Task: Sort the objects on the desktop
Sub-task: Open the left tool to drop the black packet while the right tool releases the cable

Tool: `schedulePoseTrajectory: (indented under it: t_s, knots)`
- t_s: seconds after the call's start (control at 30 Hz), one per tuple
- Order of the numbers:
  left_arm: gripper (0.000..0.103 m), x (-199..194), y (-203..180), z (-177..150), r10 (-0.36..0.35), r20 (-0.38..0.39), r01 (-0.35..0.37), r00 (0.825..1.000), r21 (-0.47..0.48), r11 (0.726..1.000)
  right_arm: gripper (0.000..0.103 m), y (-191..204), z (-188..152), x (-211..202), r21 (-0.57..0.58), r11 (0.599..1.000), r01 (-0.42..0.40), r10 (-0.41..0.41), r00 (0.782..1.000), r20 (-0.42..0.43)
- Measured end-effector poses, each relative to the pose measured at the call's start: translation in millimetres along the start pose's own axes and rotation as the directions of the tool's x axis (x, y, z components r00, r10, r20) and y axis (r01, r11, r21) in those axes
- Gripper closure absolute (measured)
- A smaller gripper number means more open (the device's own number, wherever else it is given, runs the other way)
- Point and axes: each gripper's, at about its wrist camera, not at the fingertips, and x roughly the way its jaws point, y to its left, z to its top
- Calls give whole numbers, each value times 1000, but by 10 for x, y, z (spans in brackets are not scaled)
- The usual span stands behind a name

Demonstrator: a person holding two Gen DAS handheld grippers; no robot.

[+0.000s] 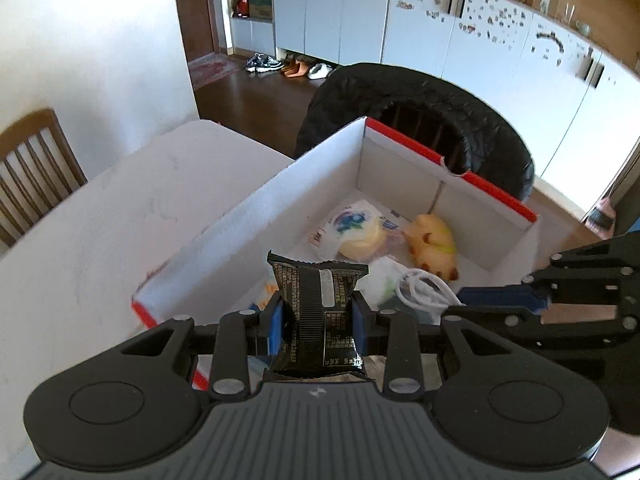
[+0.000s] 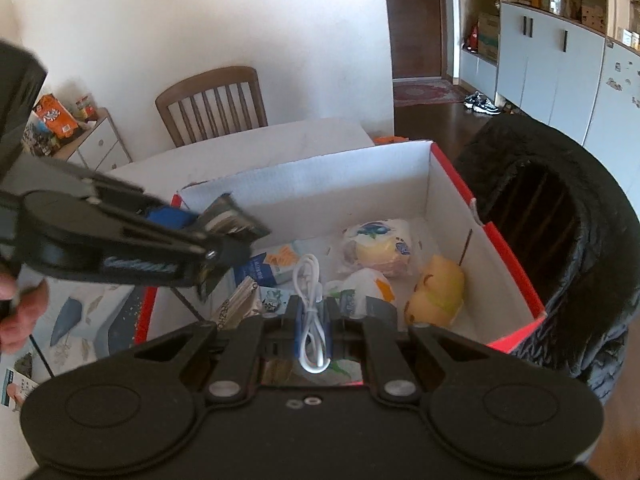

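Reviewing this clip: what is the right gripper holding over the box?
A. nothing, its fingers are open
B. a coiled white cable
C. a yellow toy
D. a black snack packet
B: in the right wrist view the right gripper is shut on the coiled white cable above the white cardboard box; the black snack packet sits in the left gripper.
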Motion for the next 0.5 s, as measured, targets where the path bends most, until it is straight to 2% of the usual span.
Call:
schedulePoseTrajectory:
  t_s: [0.13,0.33,0.5]
  knots:
    - [71,204,33,76,17,-36,-16,999,29,999,94,3,16,127,3,1000,-4,5,1000,-26]
    - [71,477,99,139,-11,-100,14,995,32,999,94,24,-17,284,-14,1000,4,-5,998,-57]
    - [71,658,90,131,7,-132,1,991,60,998,94,-19,-44,387,-14,1000,17,-18,997,-77]
